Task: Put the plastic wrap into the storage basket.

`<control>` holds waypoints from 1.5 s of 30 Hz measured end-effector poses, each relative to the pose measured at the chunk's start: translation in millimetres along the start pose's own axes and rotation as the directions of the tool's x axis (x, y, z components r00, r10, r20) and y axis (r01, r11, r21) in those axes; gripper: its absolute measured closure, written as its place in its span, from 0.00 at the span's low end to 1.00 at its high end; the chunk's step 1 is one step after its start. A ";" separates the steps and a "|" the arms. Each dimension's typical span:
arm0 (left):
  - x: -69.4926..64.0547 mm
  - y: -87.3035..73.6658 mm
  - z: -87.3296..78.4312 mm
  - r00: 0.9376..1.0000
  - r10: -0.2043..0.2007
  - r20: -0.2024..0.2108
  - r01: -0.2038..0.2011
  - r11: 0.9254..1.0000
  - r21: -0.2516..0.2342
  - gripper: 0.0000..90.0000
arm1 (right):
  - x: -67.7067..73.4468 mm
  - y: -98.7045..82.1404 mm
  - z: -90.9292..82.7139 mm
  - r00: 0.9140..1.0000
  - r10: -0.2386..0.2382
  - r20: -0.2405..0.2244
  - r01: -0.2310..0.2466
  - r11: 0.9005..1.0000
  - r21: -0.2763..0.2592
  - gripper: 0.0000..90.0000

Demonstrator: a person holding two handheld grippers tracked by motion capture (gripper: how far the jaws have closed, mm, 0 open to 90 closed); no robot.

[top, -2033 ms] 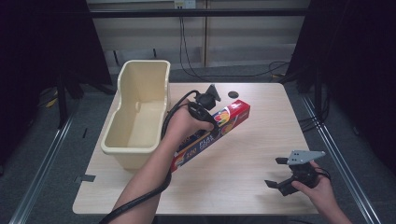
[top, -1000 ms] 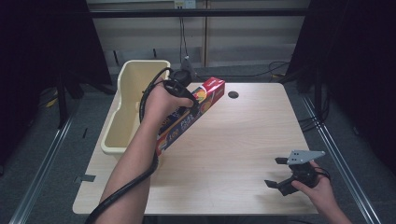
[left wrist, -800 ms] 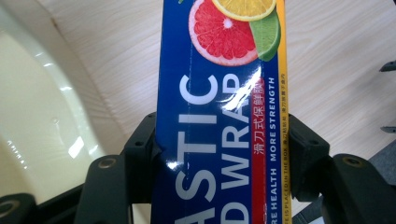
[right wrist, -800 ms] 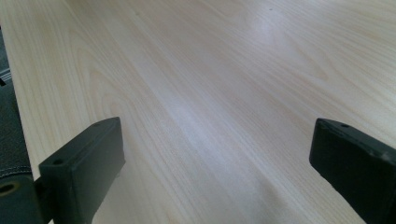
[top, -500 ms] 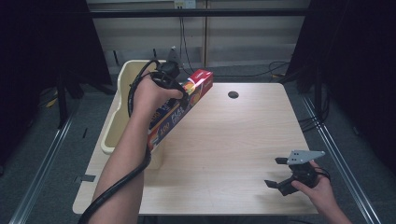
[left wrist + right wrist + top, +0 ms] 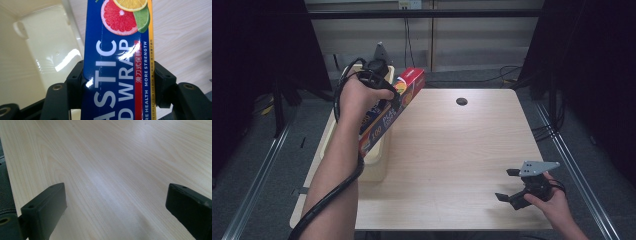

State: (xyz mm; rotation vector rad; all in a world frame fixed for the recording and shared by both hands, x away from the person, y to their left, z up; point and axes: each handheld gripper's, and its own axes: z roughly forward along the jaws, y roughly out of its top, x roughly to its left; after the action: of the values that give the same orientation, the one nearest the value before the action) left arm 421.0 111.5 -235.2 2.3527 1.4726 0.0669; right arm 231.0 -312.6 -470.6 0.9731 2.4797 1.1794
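Observation:
A long blue and red plastic wrap box (image 6: 388, 116) hangs tilted in the air over the cream bin's (image 6: 377, 162) right wall, red end up. My left gripper (image 6: 384, 95) is shut on its middle; in the left gripper view both black jaws press the sides of the plastic wrap box (image 6: 117, 67), with the bin's (image 6: 45, 57) inside below at left. My right gripper (image 6: 508, 185) rests low near the table's front right corner, jaws wide apart with nothing between them; in the right gripper view its gripper (image 6: 117, 212) stands over bare wood.
The wooden table (image 6: 462, 150) has a small dark round hole (image 6: 461, 101) near its back edge. The cream bin stands along the table's left side. A black cable (image 6: 337, 185) trails down my left forearm. Dark curtains flank the table.
My left gripper has carried the box up and to the left, from beside the bin to over the bin's right wall. The right gripper has stayed put.

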 end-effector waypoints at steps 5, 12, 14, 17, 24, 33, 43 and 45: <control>10.2 -2.9 -4.8 0.999 -0.033 -0.013 0.033 0.999 -0.016 0.45 | 0.3 0.2 -0.2 1.000 0.003 -0.003 -0.003 1.000 -0.001 0.03; 22.7 -7.3 -9.5 0.996 -0.084 -0.037 0.083 0.996 -0.024 0.45 | 0.2 0.0 -0.4 1.000 0.002 0.000 -0.002 1.000 0.002 0.04; 26.3 -8.5 -12.0 0.995 -0.089 -0.048 0.087 0.996 -0.031 0.45 | 0.3 0.0 -0.1 1.000 0.001 -0.005 -0.001 1.000 0.000 0.03; 31.6 -10.8 -15.0 0.992 -0.120 -0.046 0.118 0.992 -0.041 0.45 | 0.4 -0.1 -0.1 1.000 0.001 -0.003 -0.001 1.000 0.001 0.03; 43.3 -16.0 -19.5 0.983 -0.168 -0.076 0.165 0.985 -0.051 0.45 | 0.6 0.1 -0.2 1.000 0.001 0.001 -0.001 1.000 0.003 0.04; 55.2 -22.5 -20.4 0.966 -0.235 -0.107 0.227 0.970 -0.082 0.45 | 0.7 0.0 0.9 1.000 0.000 -0.003 0.000 1.000 0.003 0.03; 59.2 -25.0 -12.8 0.955 -0.270 -0.124 0.260 0.962 -0.087 0.45 | 0.8 0.0 1.1 1.000 -0.001 -0.006 0.001 1.000 0.003 0.04; 59.6 -26.1 -10.4 0.950 -0.283 -0.132 0.271 0.957 -0.098 0.45 | 0.9 -0.2 1.6 1.000 -0.002 -0.007 0.002 1.000 0.003 0.03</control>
State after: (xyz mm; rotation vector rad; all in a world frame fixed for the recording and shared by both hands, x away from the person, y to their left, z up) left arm 423.3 177.0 -242.9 2.0942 1.8219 0.2233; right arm 230.9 -311.2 -471.7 0.9685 2.4882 1.1802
